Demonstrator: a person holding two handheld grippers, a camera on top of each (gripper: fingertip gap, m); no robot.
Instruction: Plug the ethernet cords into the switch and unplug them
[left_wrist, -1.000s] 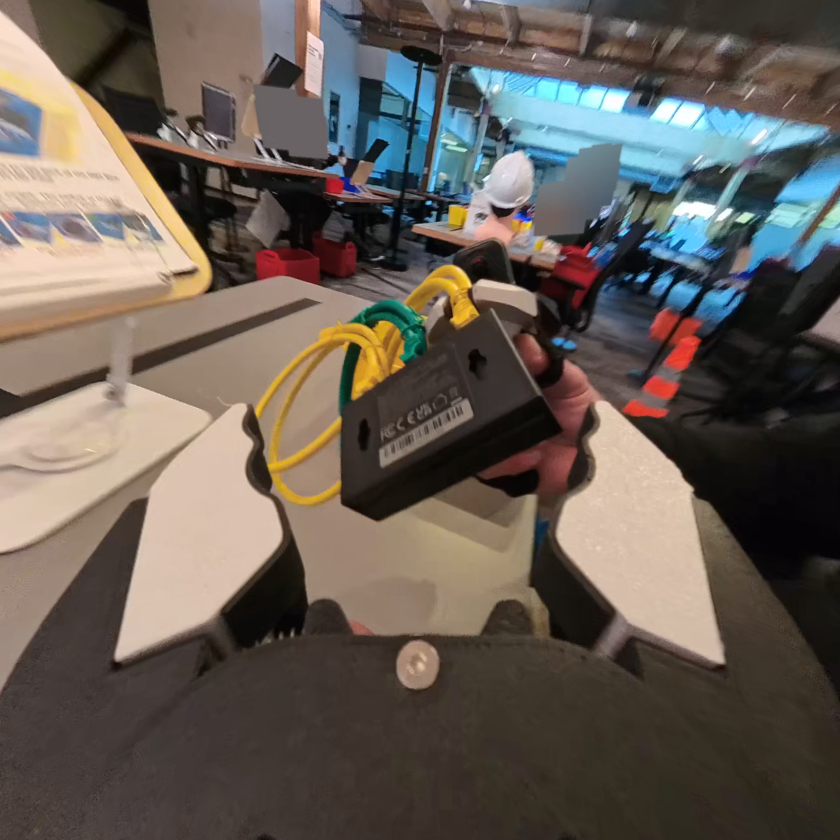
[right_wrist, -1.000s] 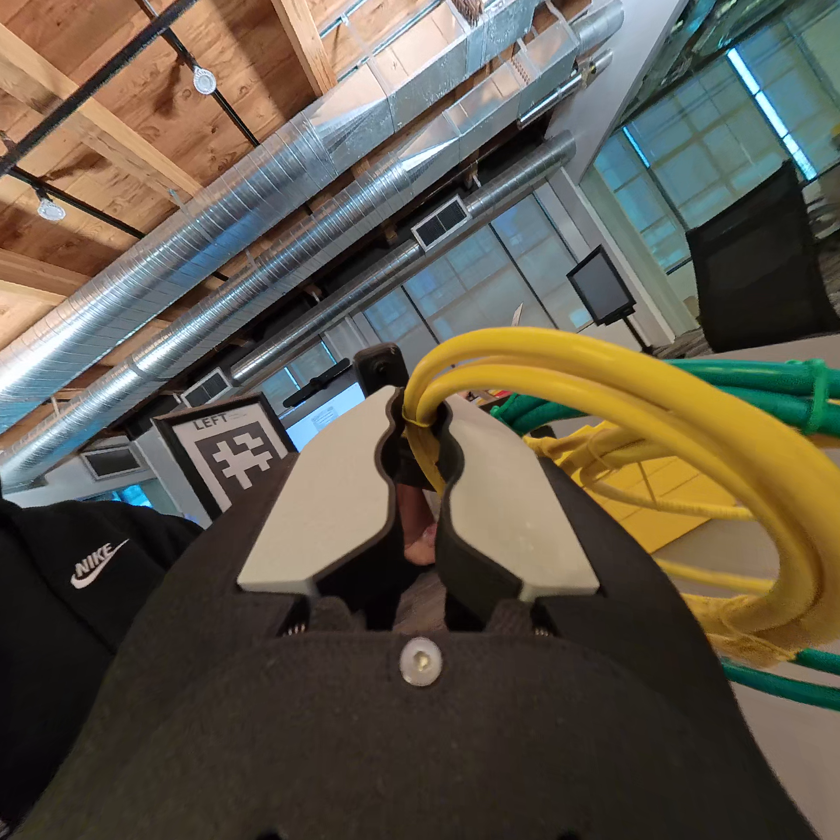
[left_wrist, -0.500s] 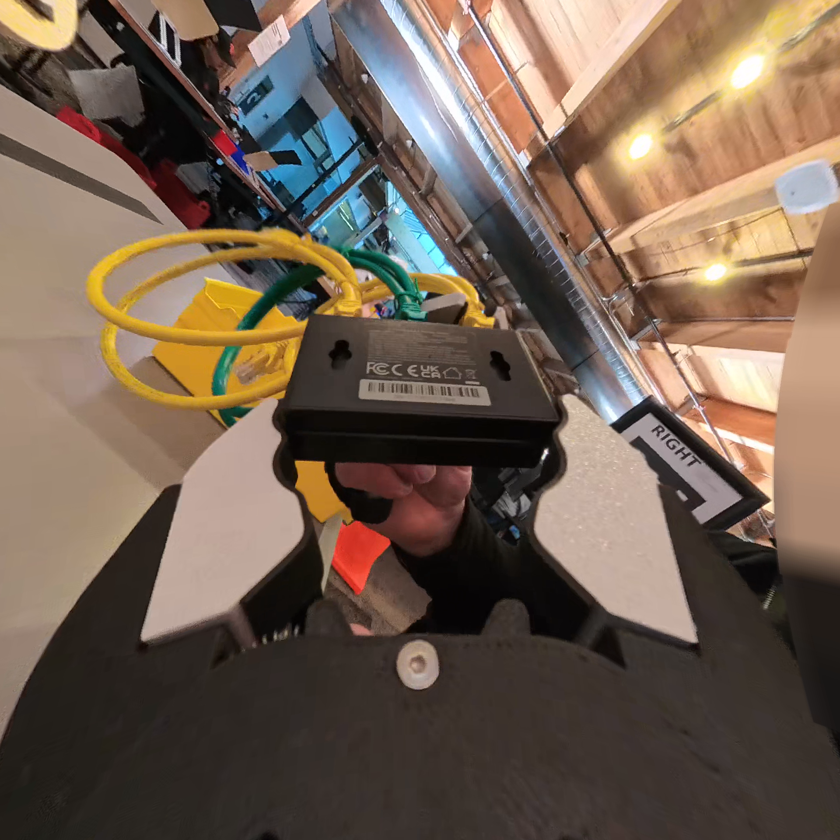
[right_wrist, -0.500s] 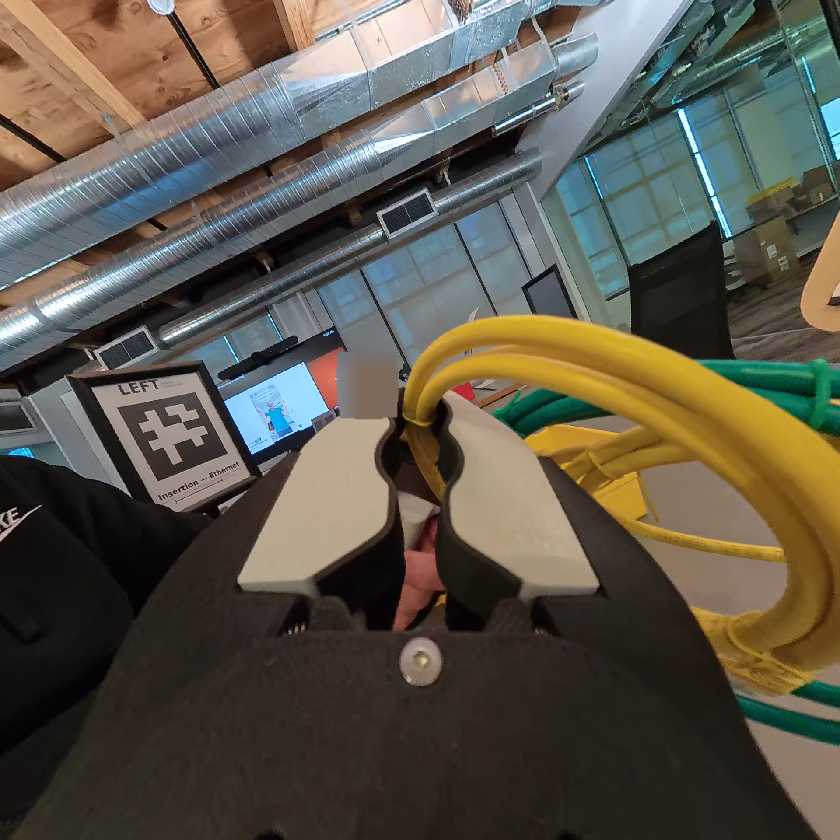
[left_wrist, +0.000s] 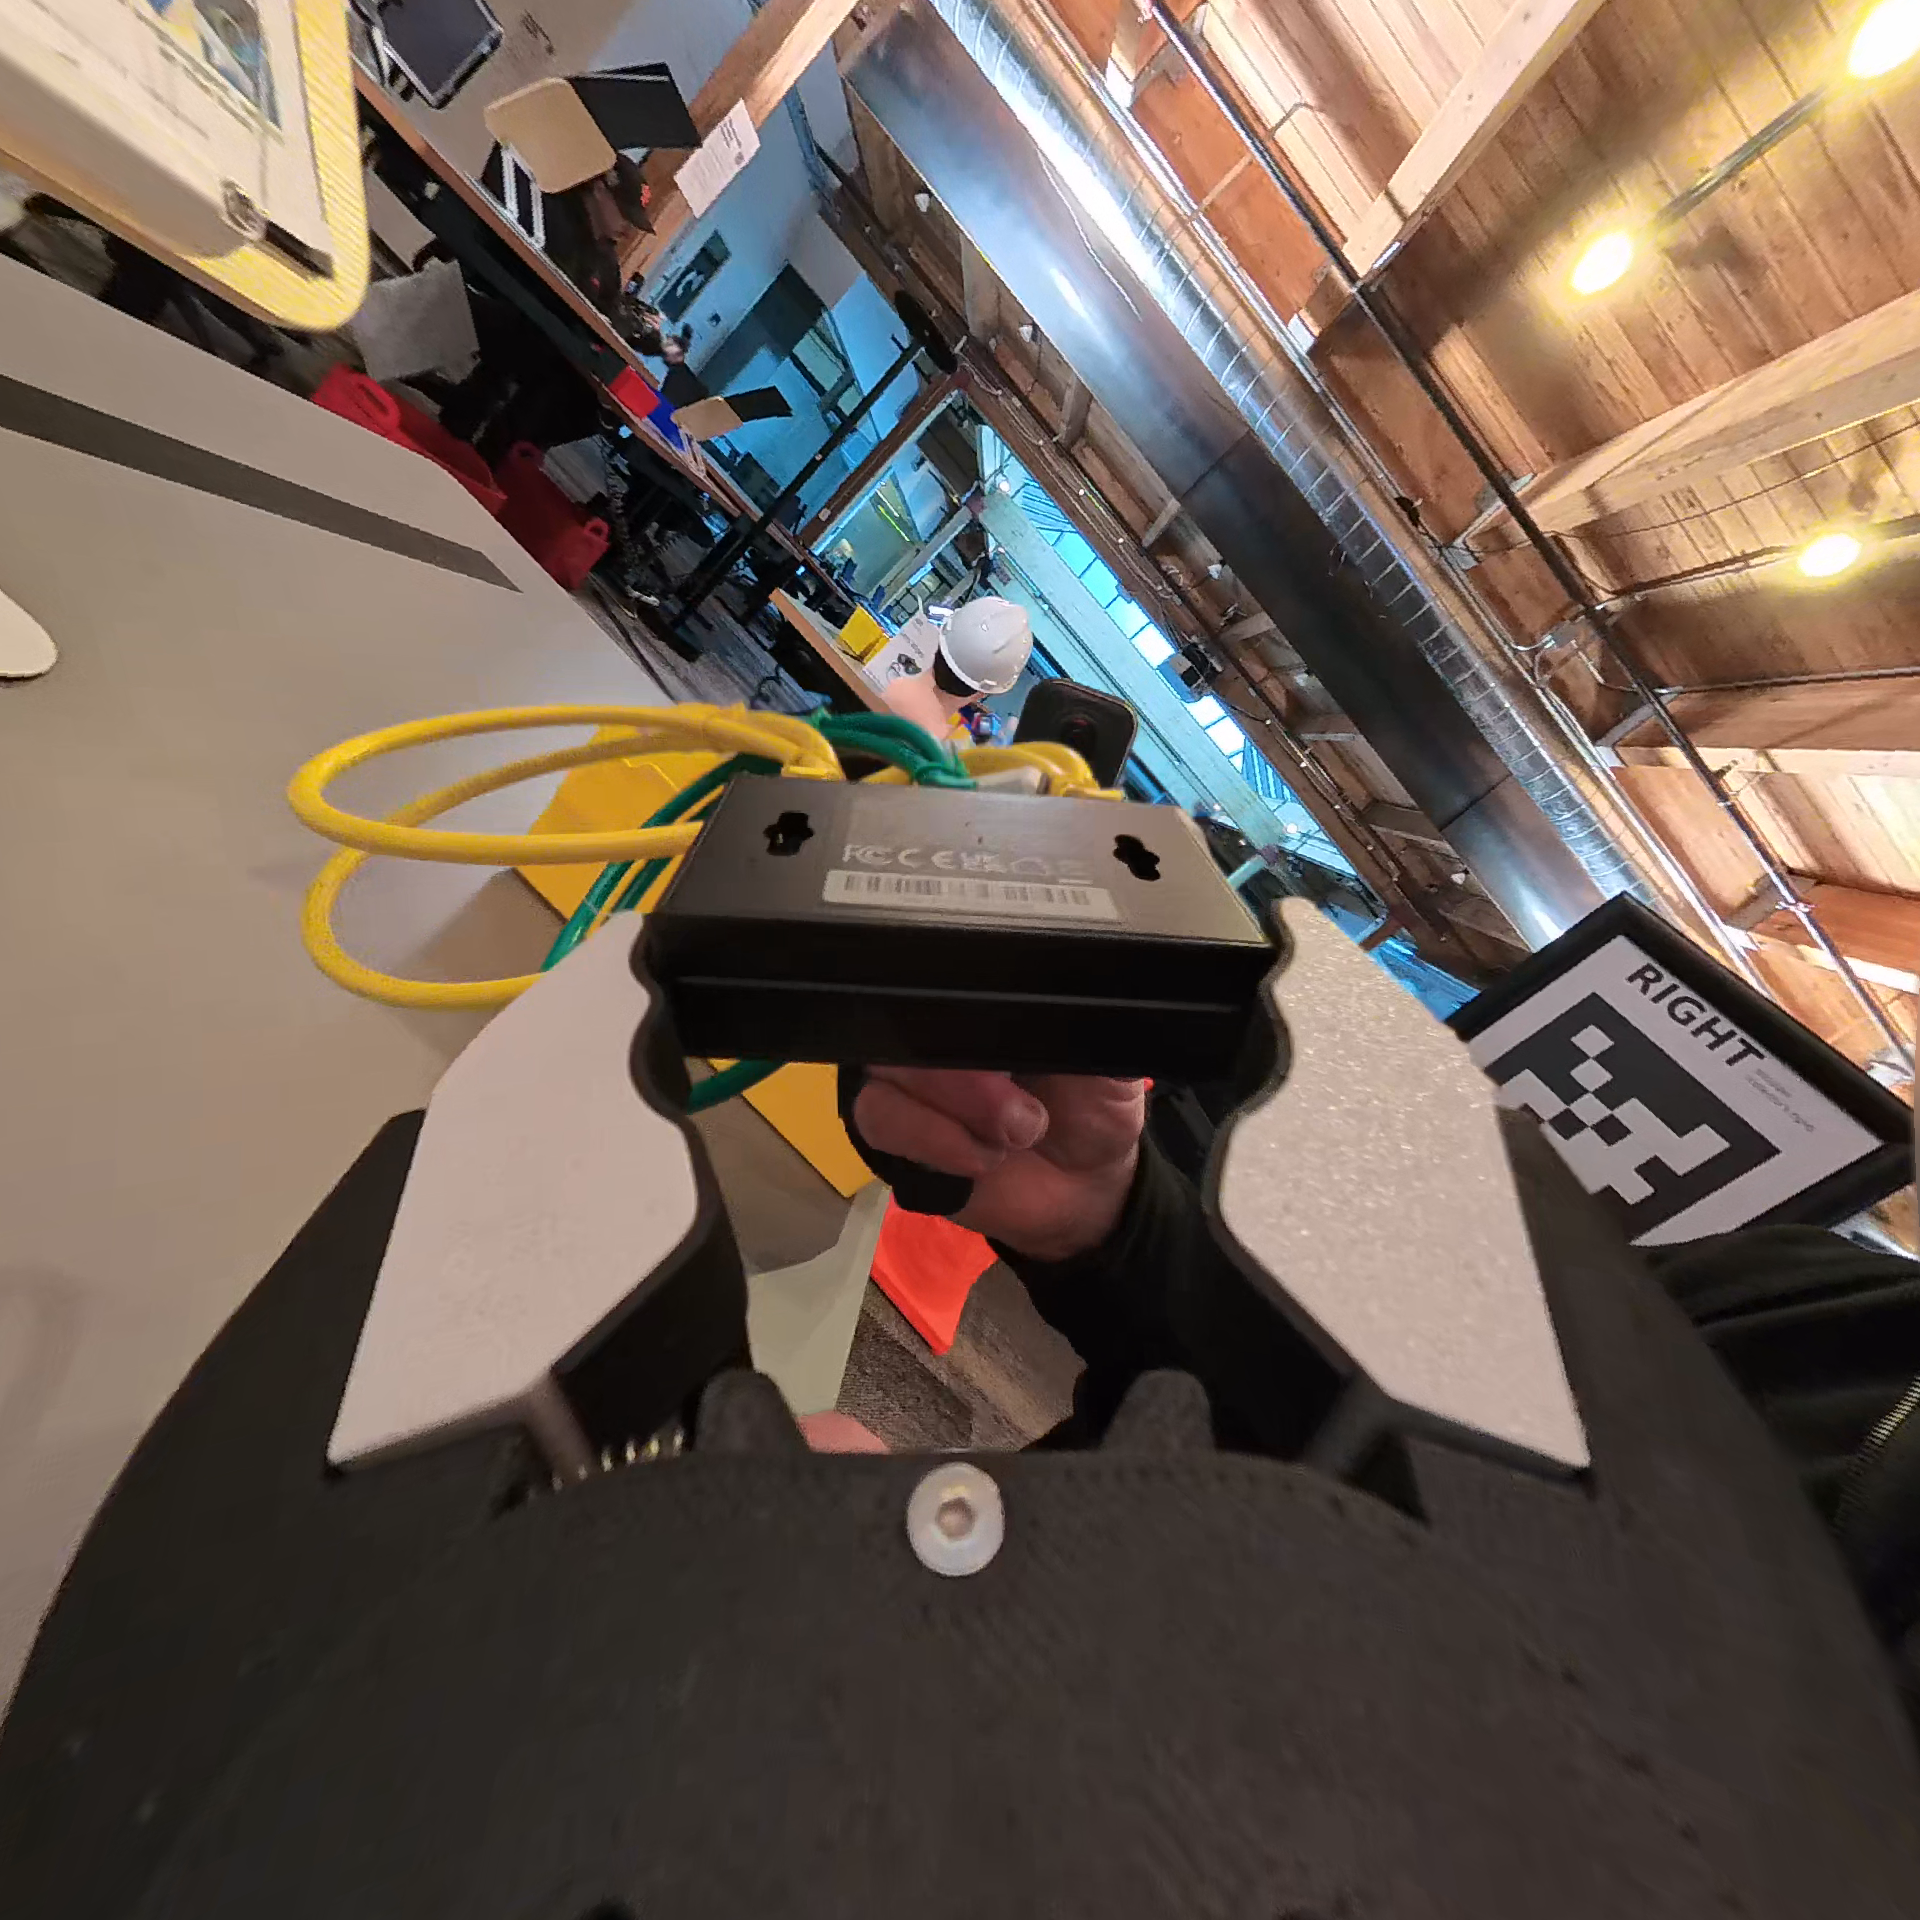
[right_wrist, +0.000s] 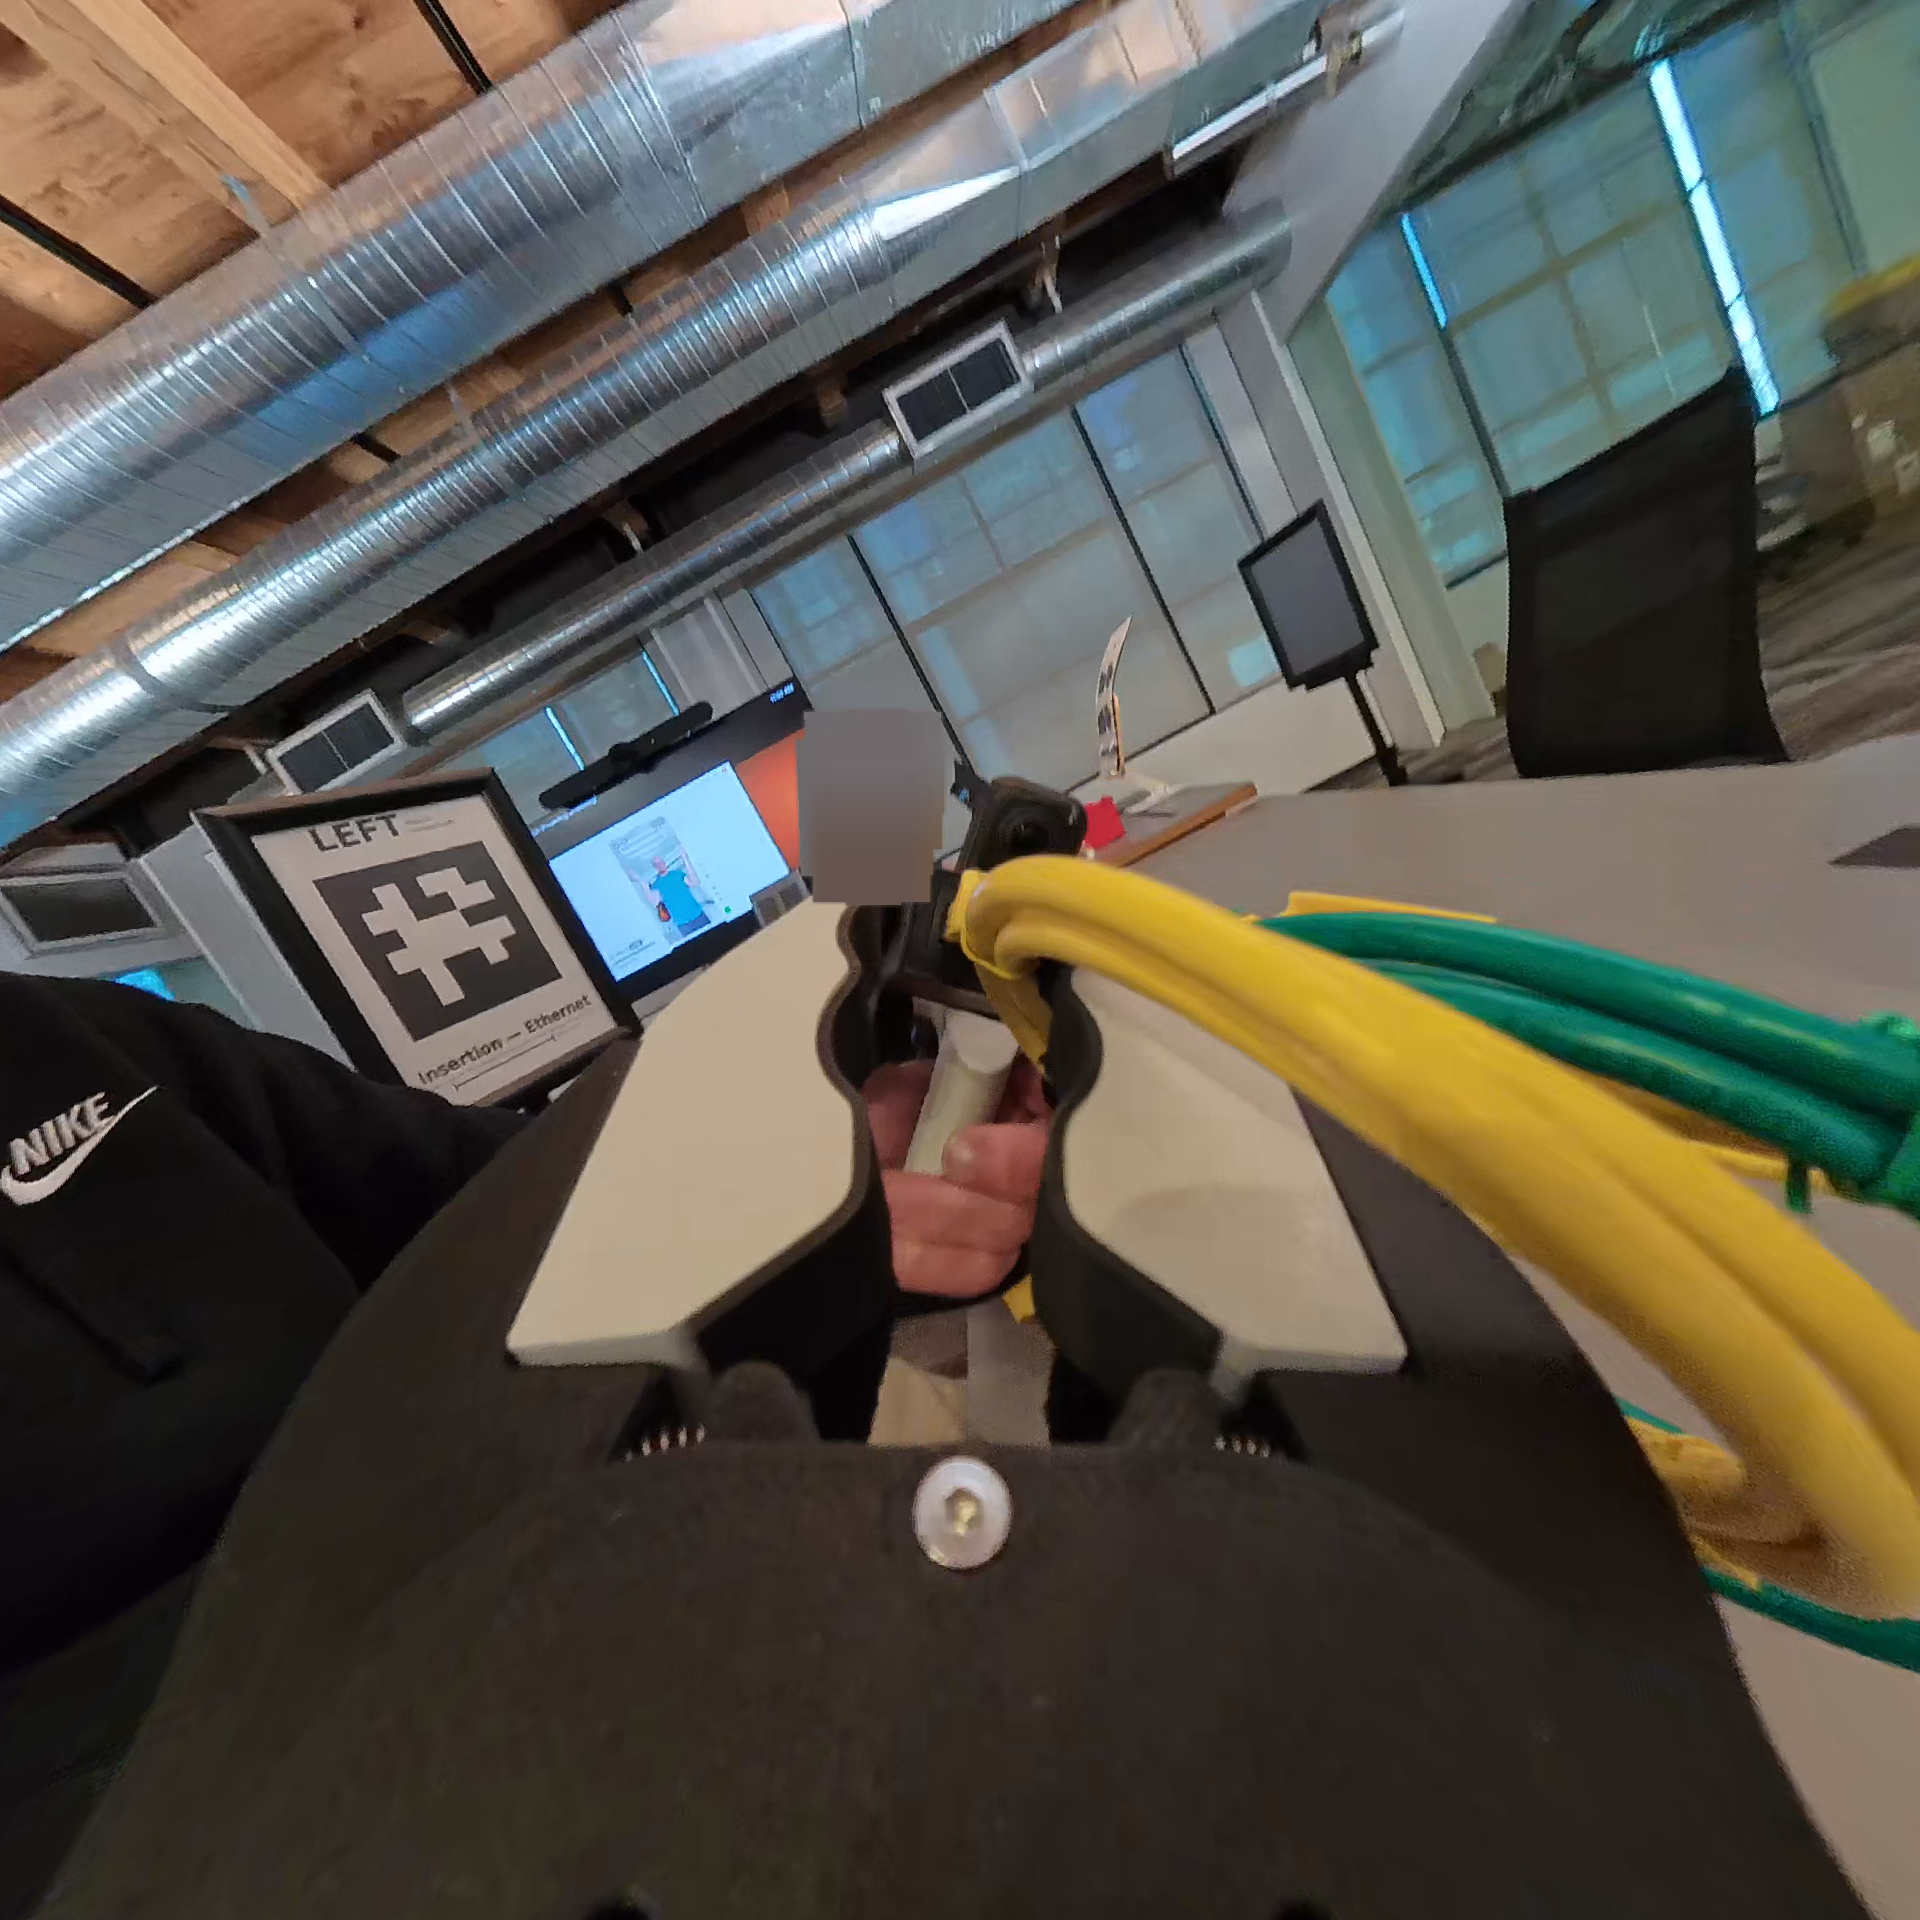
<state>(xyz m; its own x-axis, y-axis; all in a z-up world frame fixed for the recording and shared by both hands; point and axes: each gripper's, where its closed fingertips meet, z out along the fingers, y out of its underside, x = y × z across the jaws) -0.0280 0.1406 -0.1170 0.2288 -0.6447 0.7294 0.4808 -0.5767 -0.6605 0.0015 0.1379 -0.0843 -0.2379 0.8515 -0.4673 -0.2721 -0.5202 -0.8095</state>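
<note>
My left gripper (left_wrist: 956, 966) is shut on the black switch (left_wrist: 956, 914) and holds it by both ends above the table, underside up. Yellow cords (left_wrist: 416, 821) and green cords (left_wrist: 623, 914) loop out from its far side. In the right wrist view, my right gripper (right_wrist: 956, 1013) has its jaws parted. The yellow cords (right_wrist: 1351, 1070) leave the switch (right_wrist: 914, 961) at the fingertips and lie over the right finger. The green cords (right_wrist: 1558, 997) run beside them. A hand (right_wrist: 956, 1216) shows through the gap.
The grey table (left_wrist: 208, 727) lies to the left under the cord loops, with a yellow bin (left_wrist: 800, 1122) at its edge. An orange cone (left_wrist: 925, 1268) stands on the floor. Framed marker boards (left_wrist: 1662, 1101) (right_wrist: 436, 935) sit on each gripper. A document stand (left_wrist: 156, 125) is far left. Some 6 cm of space lies between my two pairs of fingers.
My left gripper closed on the switch, which hung between open fingers a second ago, and tilted upward. My right gripper's jaws, earlier pinched on the yellow cord's plug, have parted.
</note>
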